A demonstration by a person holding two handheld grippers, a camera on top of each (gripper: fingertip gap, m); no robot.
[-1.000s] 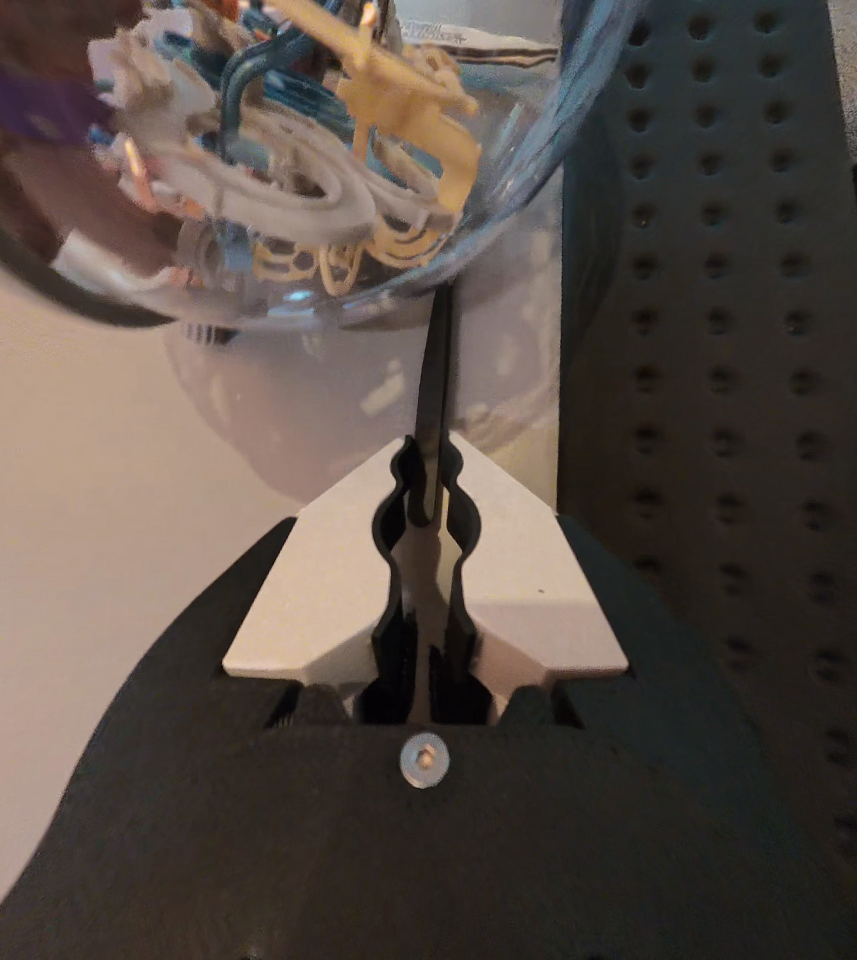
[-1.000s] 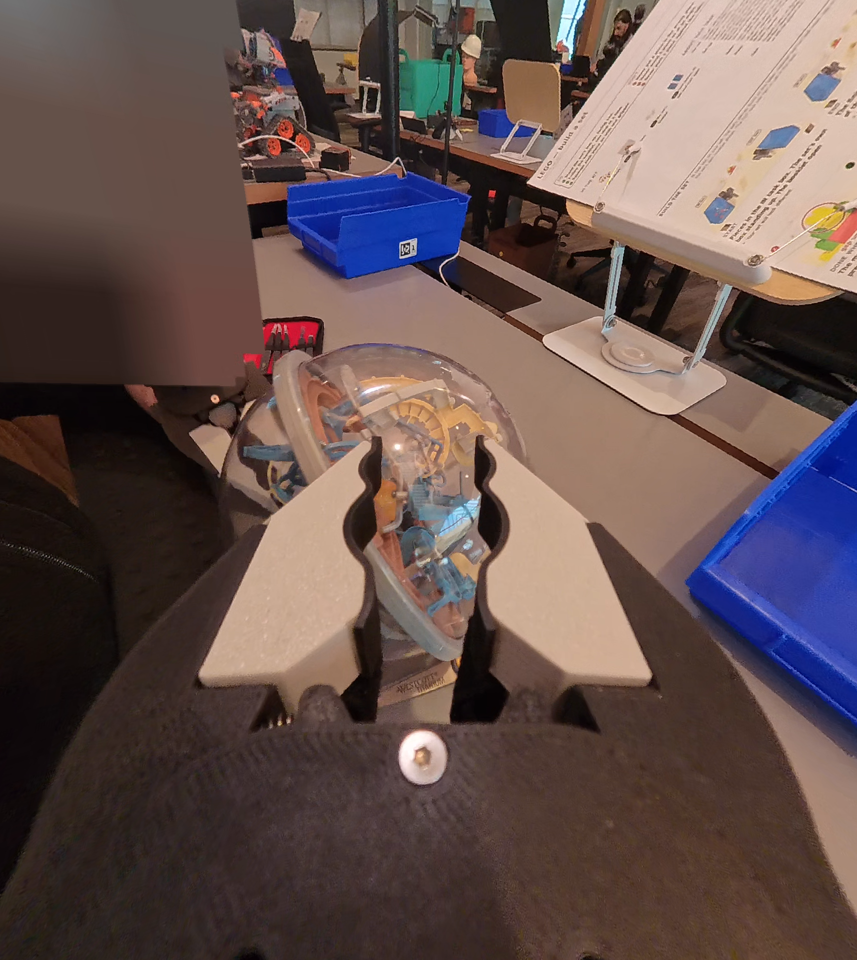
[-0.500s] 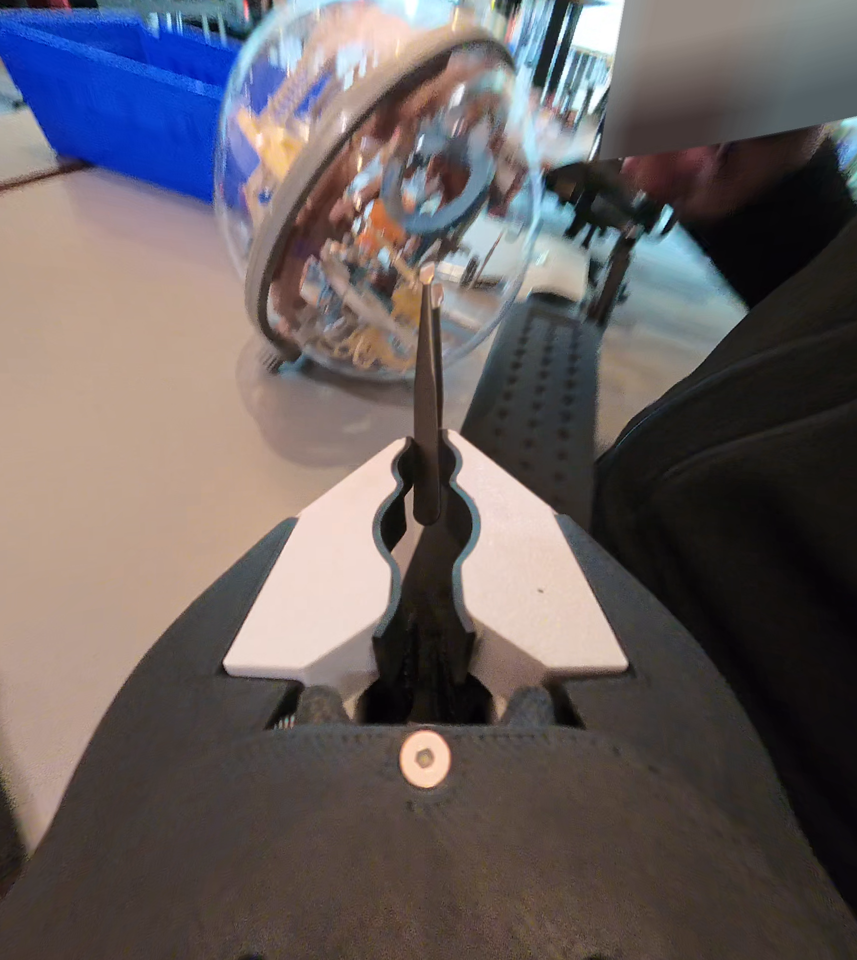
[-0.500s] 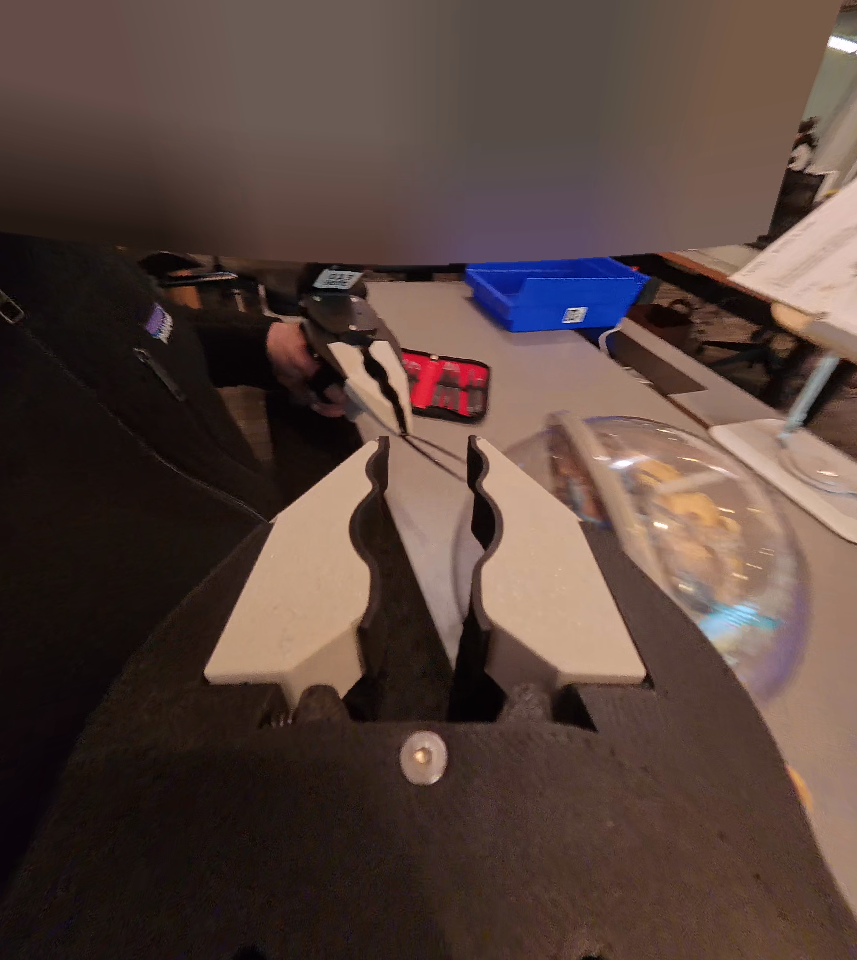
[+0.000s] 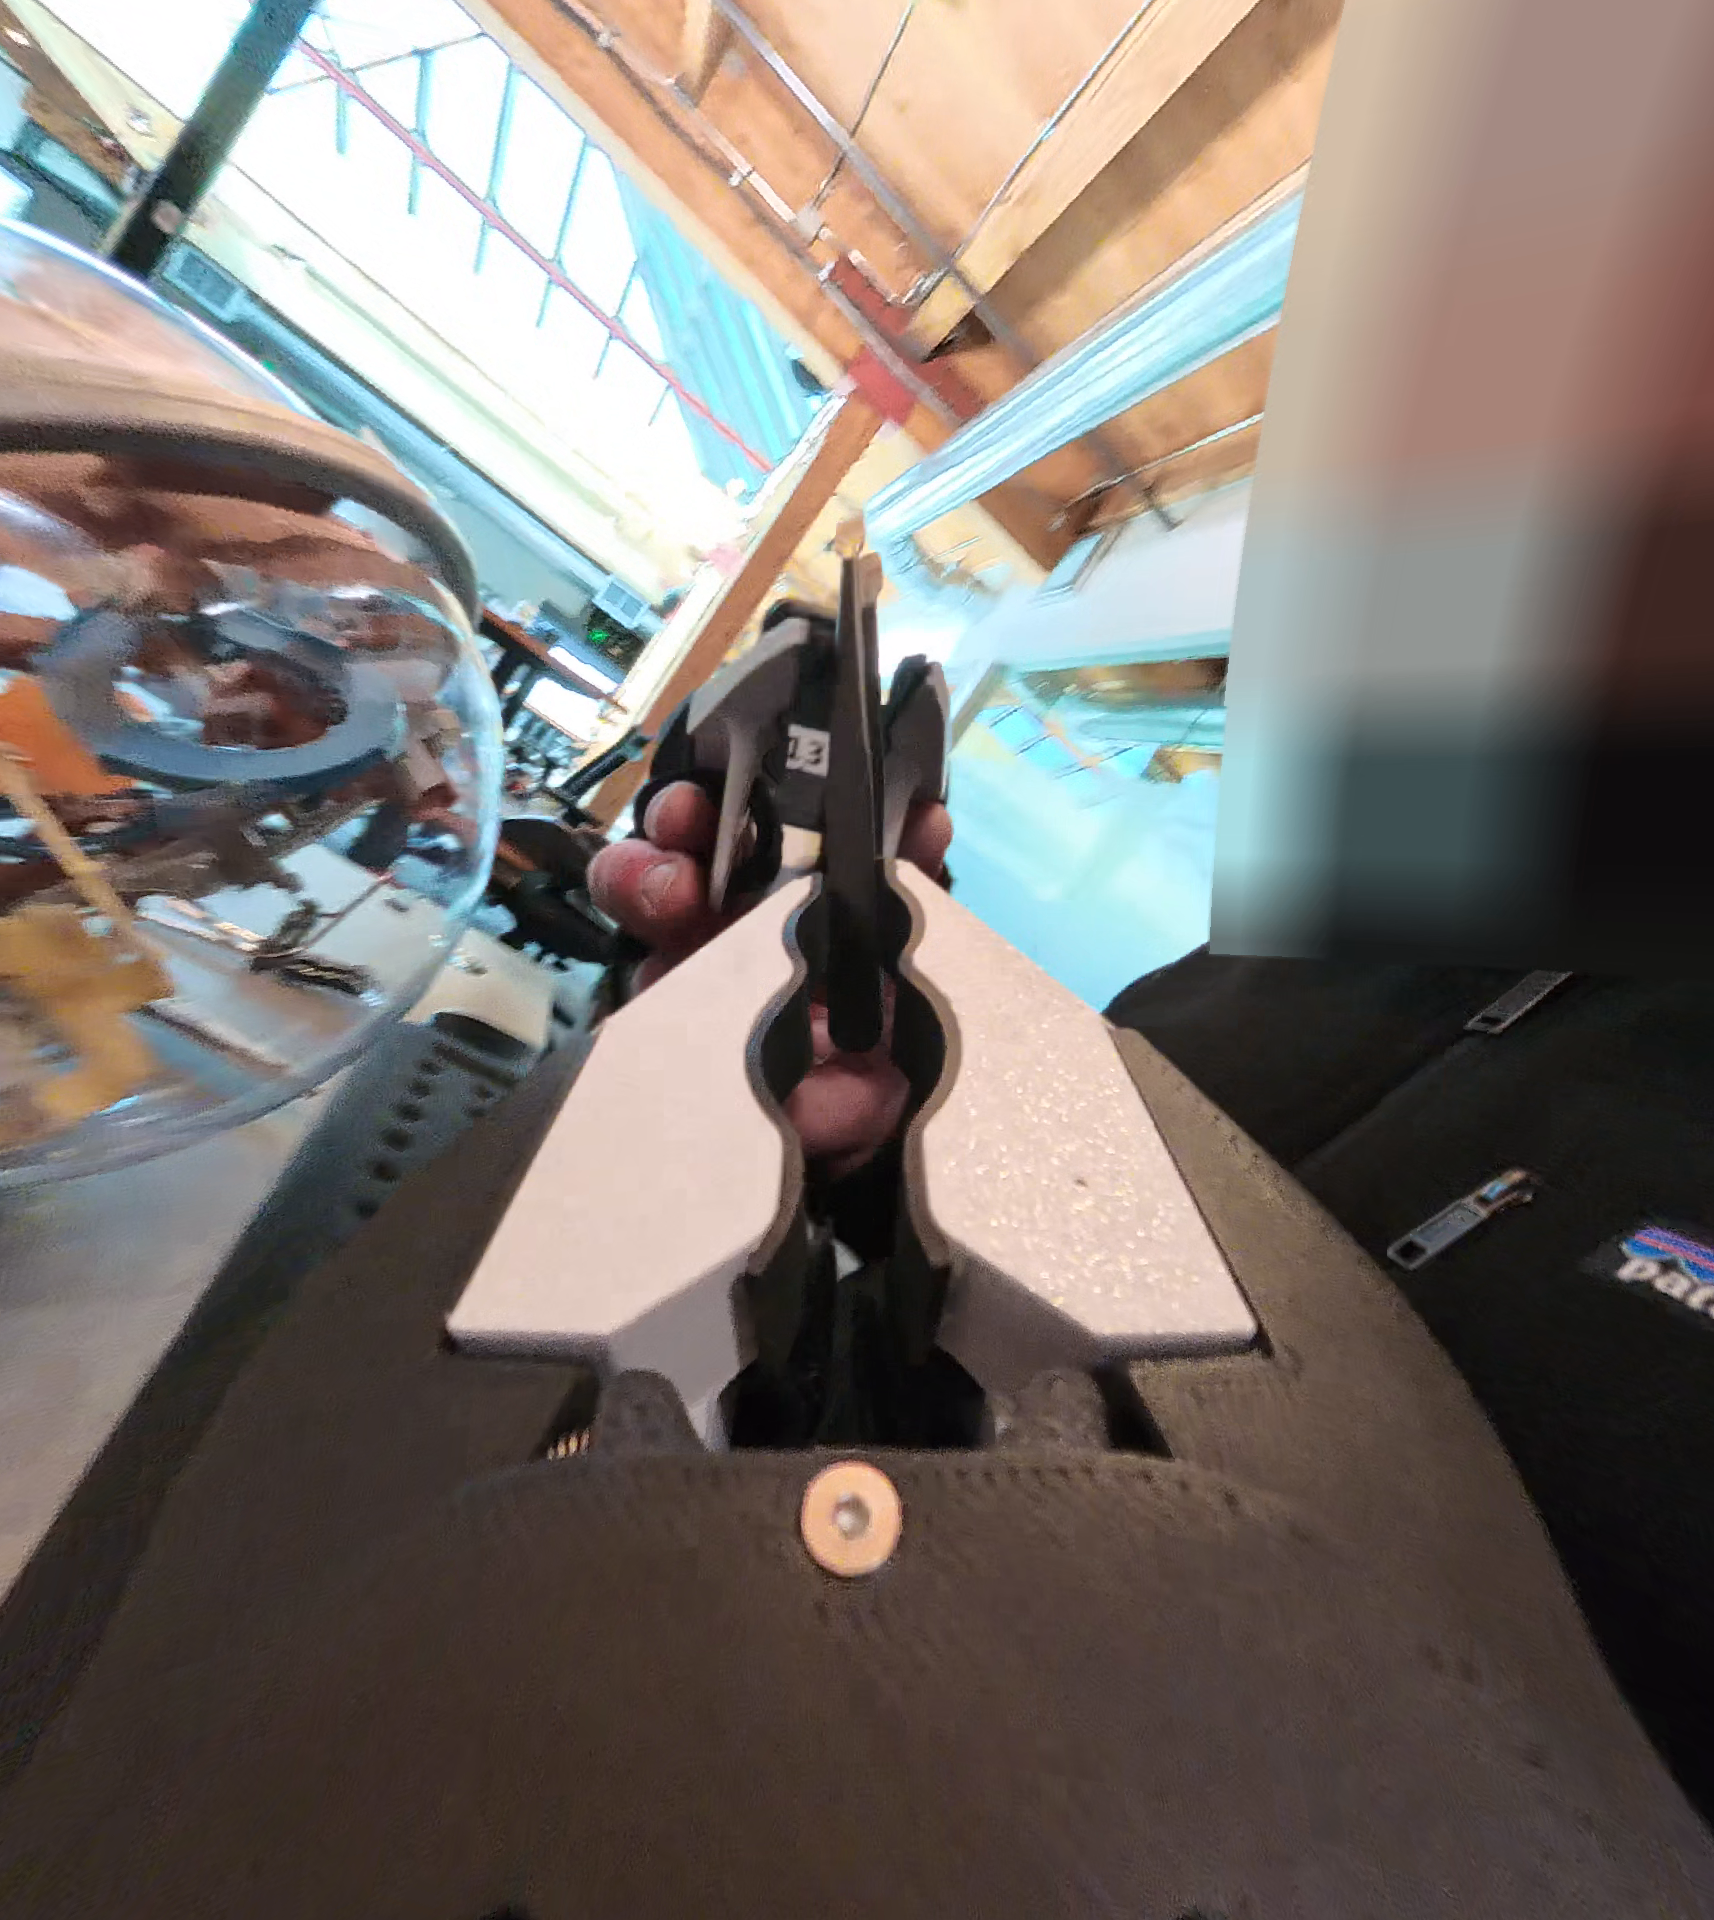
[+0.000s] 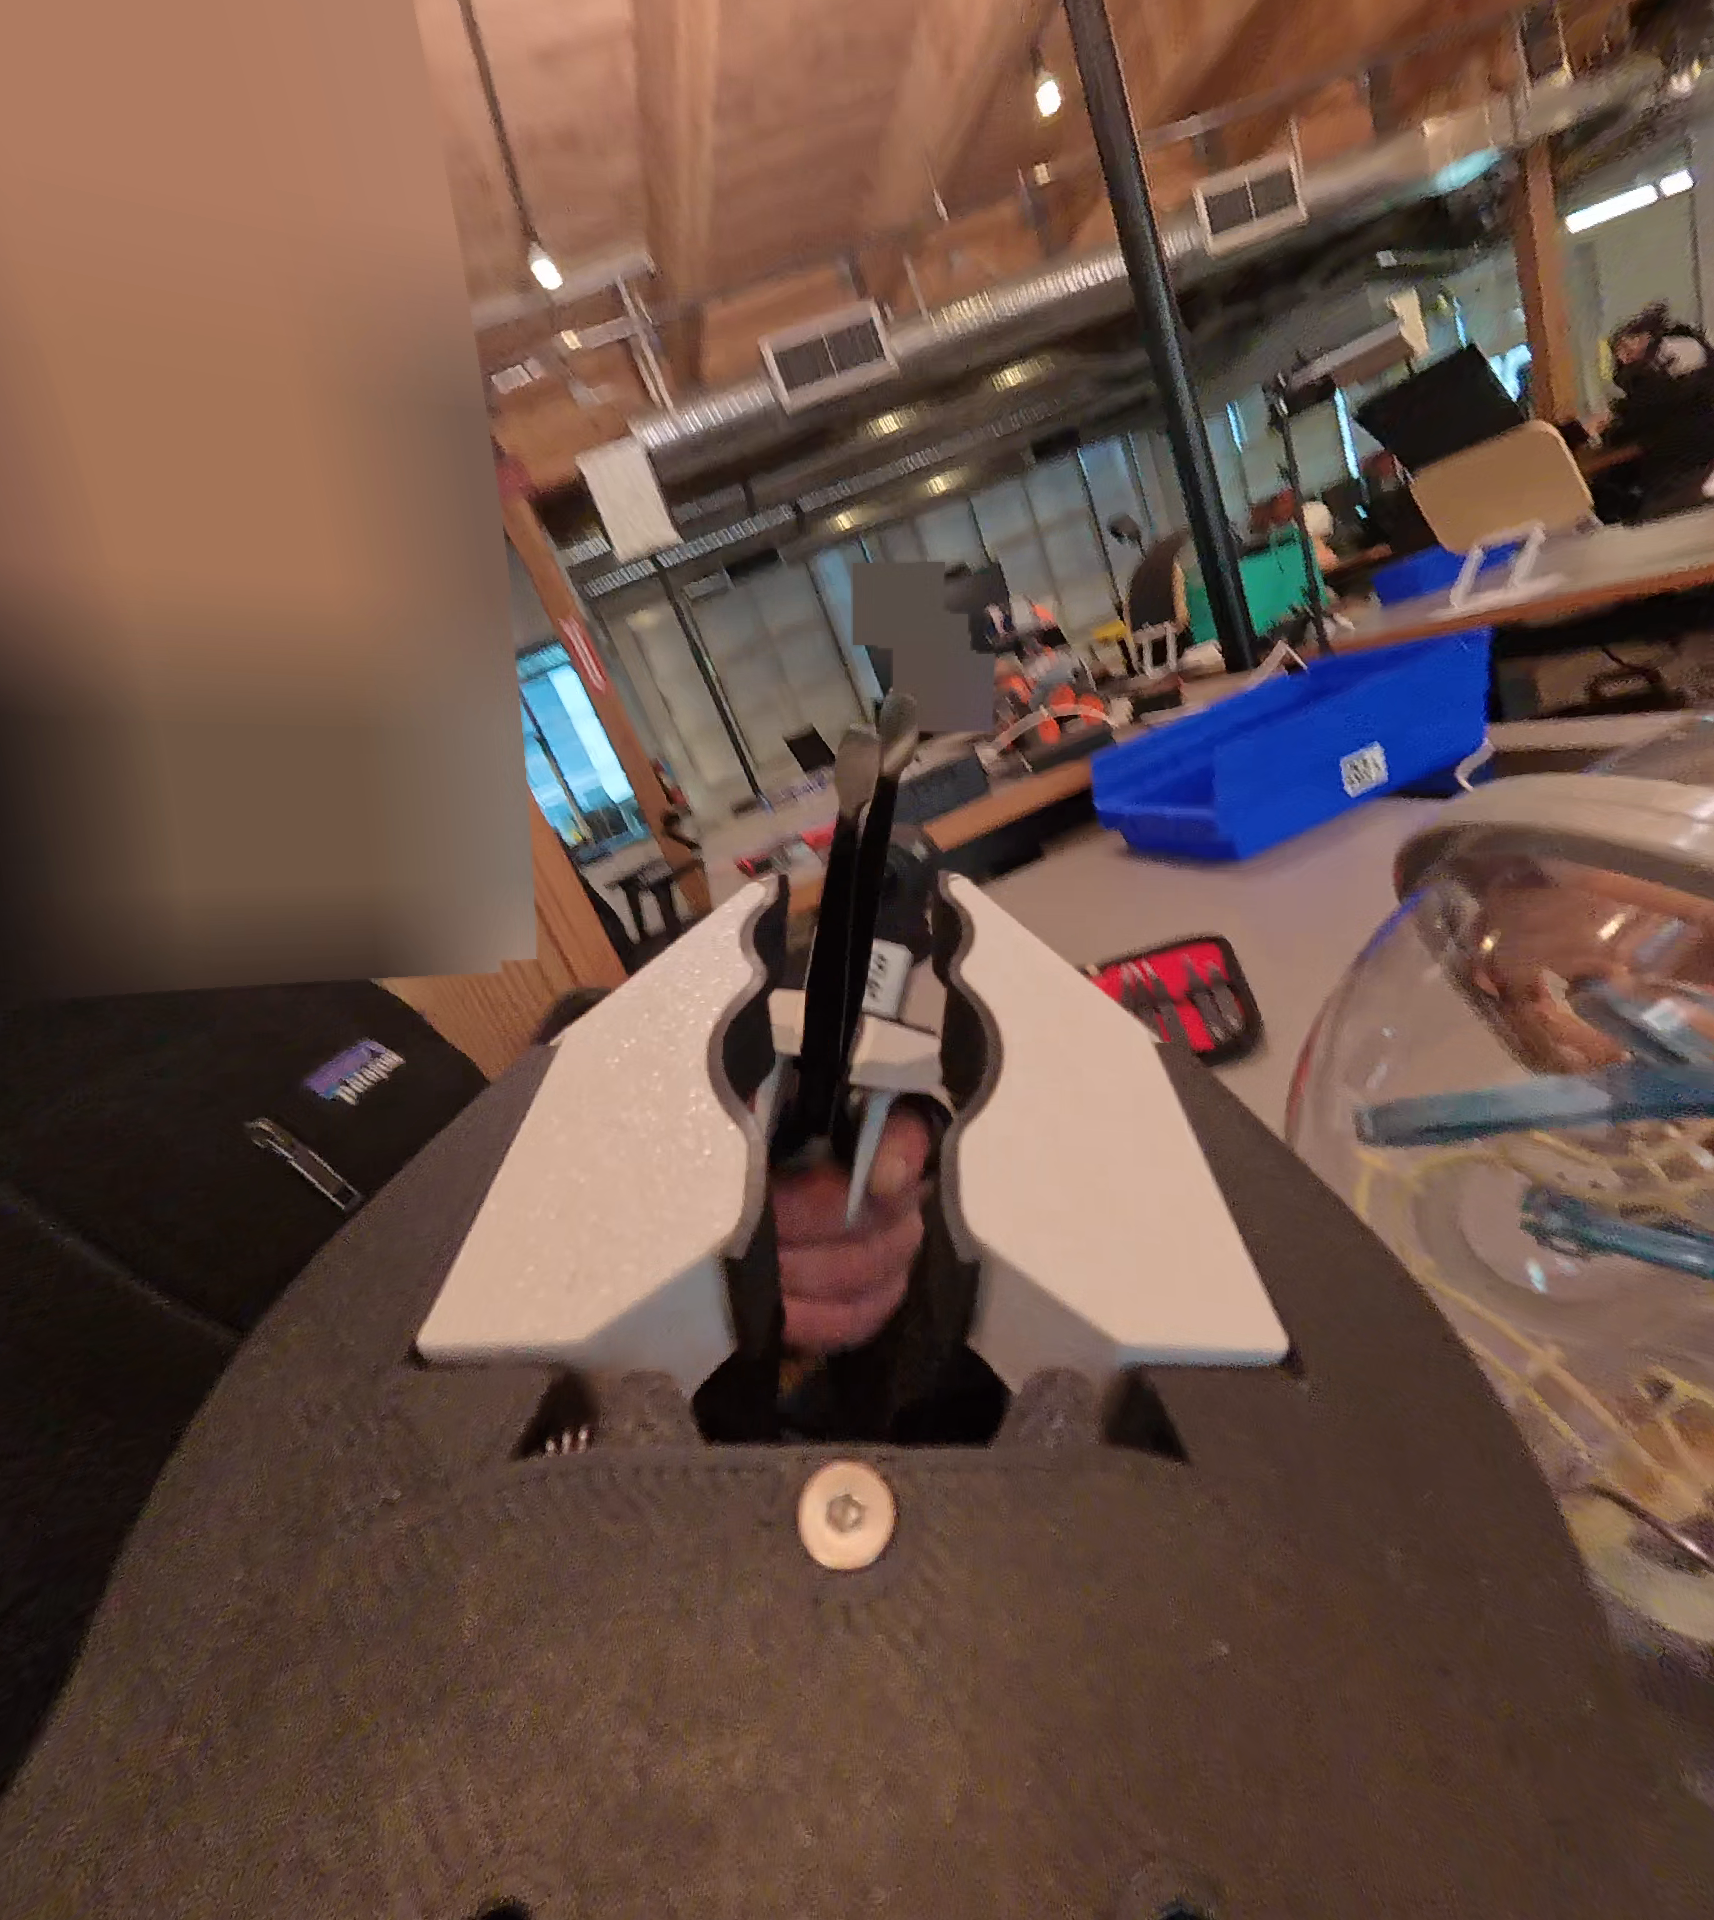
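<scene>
Left gripper [image 5: 848, 940]: fingers pressed onto black tweezers [image 5: 855, 821], which stick up and forward, tips pointing at the ceiling. Gripper tilted upward, facing the right gripper [image 5: 811, 717], held in a bare hand [image 5: 666, 873] just beyond.

Right gripper [image 6: 858, 935]: fingers spread, nothing between them. It looks straight at the left gripper [image 6: 863, 1070] and the tweezers [image 6: 848, 935], which rise through its gap in view; contact cannot be told.

Clear maze ball [image 6: 1601, 1091] sits on the grey table [image 6: 1248, 914], right of the right gripper, left of the left one [image 5: 157, 727]. Red tool case [image 6: 1180, 997] lies farther back; blue bins [image 6: 1289, 758] beyond.

Versus half a second ago: both cameras have swung up from the table toward each other; the ball has gone from centre to the edge of the left view.
</scene>
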